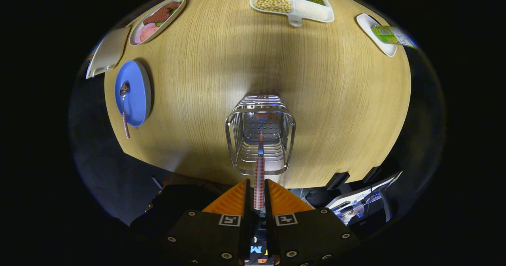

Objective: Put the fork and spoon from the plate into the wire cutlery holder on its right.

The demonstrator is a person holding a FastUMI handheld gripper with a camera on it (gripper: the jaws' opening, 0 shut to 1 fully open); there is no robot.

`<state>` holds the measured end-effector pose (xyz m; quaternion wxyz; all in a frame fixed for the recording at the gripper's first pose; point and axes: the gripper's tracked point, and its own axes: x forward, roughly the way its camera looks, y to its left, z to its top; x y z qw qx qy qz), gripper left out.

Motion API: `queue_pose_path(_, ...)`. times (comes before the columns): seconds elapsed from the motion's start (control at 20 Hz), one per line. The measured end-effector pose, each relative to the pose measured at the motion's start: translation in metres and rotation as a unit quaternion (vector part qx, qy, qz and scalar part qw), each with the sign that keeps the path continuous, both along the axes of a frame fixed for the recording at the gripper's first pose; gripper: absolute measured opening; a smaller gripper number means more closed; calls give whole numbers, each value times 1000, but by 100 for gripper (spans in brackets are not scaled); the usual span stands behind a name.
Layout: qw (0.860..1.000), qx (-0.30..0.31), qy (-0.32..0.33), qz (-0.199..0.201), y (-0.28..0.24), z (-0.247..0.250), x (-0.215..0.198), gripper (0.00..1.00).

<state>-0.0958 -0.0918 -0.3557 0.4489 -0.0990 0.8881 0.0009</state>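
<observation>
Gripping the fork [259, 167] by its checked handle, the gripper [259, 195] has both orange fingers [233, 200] pressed against it and points steeply down over the wire cutlery holder [261, 139], which stands near the table's [336, 100] near edge. The fork's head already sits inside the holder, so a release with the handle leaning could let it catch the rim or tip the light holder toward that edge. 1 spoon [124, 108] waits on the blue plate [136, 92] at the table's left edge.
</observation>
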Motion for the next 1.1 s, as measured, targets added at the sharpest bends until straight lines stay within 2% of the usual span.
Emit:
queue_pose_path(0.1,1000,12,-26,-4,5,4,8,18)
queue_pose_path(0.15,999,23,-47,-6,11,4,13,21)
queue_pose_path(0.3,994,52,-92,-37,38,9,20,49)
queue_pose_path(0.6,985,83,-145,-42,95,22,20,84)
queue_pose_path(0.8,981,107,-156,-31,146,12,10,93)
queue_pose_path(1.1,980,128,-154,-24,213,-12,-12,93)
